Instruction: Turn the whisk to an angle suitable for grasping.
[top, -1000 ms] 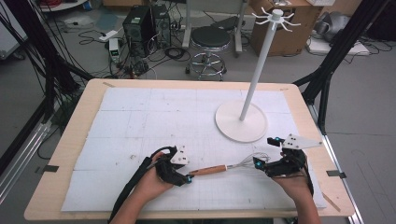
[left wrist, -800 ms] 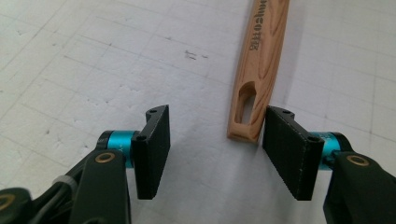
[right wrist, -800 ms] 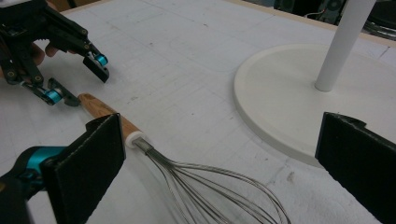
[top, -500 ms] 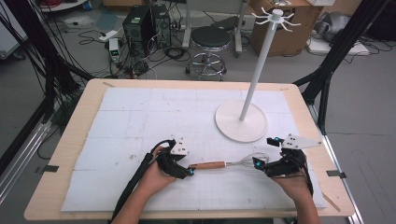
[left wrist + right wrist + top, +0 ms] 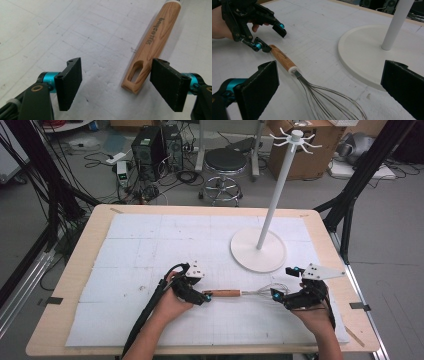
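A whisk with a wooden handle (image 5: 225, 294) and wire loops (image 5: 260, 291) lies on the white mat between my two grippers. My left gripper (image 5: 206, 297) is open, and its jaws have just been opening. In the left gripper view the slotted handle end (image 5: 140, 67) lies between the jaws (image 5: 118, 82), close to the right one and pressed by neither. My right gripper (image 5: 284, 282) stands wide open over the wire end. In the right gripper view the wires (image 5: 324, 100) run between its spread jaws (image 5: 332, 90), and the left gripper (image 5: 273, 37) shows beyond the handle.
A white stand with a round base (image 5: 257, 251), a tall pole and hooks on top rises just beyond the right gripper; its base (image 5: 362, 50) is near the whisk wires. The white mat (image 5: 150, 245) covers most of the wooden table. Beyond the table are a stool and cables on the floor.
The left gripper's jaws have spread apart off the whisk handle, and that hand has shifted slightly. The whisk lies nearly where it was. The right gripper has stayed in place.
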